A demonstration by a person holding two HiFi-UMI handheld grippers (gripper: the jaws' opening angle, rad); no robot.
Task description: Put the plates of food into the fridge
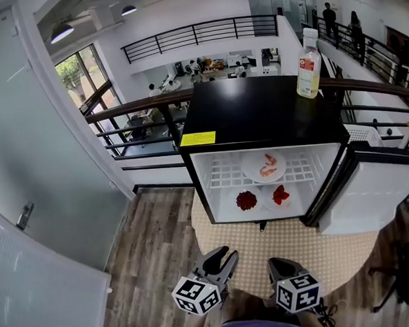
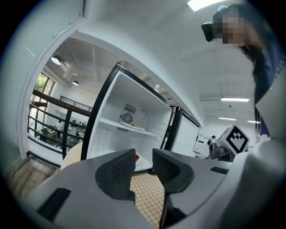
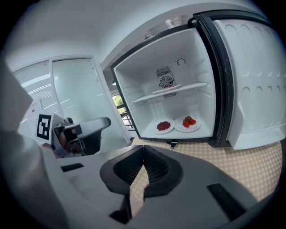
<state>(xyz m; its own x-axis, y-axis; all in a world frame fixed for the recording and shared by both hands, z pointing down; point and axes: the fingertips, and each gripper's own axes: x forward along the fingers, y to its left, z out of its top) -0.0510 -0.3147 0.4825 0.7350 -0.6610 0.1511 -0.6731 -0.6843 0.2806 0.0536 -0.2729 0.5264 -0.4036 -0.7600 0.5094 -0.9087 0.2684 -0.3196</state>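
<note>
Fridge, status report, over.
Left gripper slightly open, empty; right gripper shut, empty. Three plates inside fridge, door open. Nothing in the way.

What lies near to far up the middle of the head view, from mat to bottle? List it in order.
woven mat → plate of dark red berries and plate of strawberries, side by side → plate of pink food on the wire shelf → fridge's black top → bottle

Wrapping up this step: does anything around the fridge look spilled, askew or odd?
Nothing spilled or askew. The shelf plate and two lower plates sit flat in the fridge; the bottle stands upright on top. Only the door hangs open.
</note>
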